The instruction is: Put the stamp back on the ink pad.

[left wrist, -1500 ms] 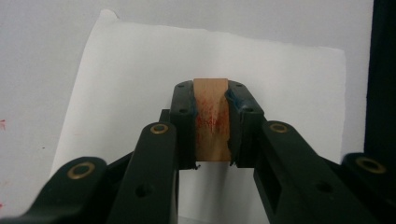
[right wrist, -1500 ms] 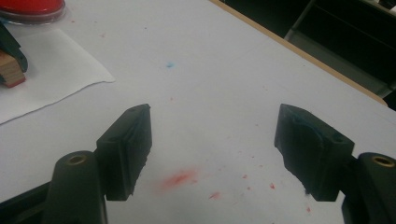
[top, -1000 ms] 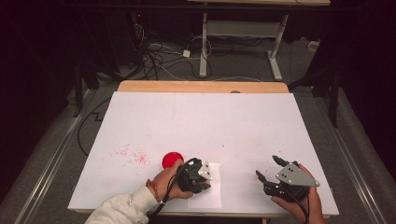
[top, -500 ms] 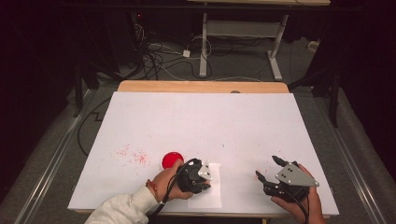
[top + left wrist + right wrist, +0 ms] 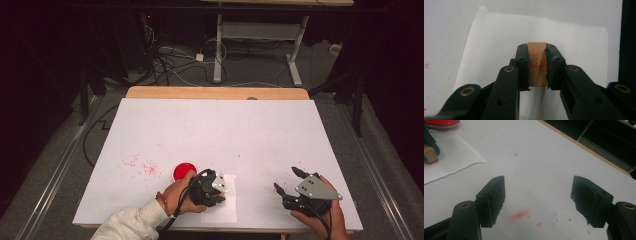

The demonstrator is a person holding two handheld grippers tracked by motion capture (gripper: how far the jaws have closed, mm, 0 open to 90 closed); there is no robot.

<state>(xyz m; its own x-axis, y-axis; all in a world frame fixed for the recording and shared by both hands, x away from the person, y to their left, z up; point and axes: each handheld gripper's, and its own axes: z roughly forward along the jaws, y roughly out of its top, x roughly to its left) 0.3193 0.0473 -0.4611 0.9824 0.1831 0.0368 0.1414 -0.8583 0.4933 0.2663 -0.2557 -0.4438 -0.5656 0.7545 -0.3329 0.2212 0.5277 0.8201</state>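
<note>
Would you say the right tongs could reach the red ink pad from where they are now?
Probably not directly: the left tongs, shut on the wooden stamp over the paper sheet, sit between the open right tongs and the red ink pad.

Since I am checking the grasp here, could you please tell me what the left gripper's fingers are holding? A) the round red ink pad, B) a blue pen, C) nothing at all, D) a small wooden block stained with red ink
D: in the left gripper view, the left gripper has its fingers clamped on a small wooden block streaked with red, over the white paper sheet.
</note>
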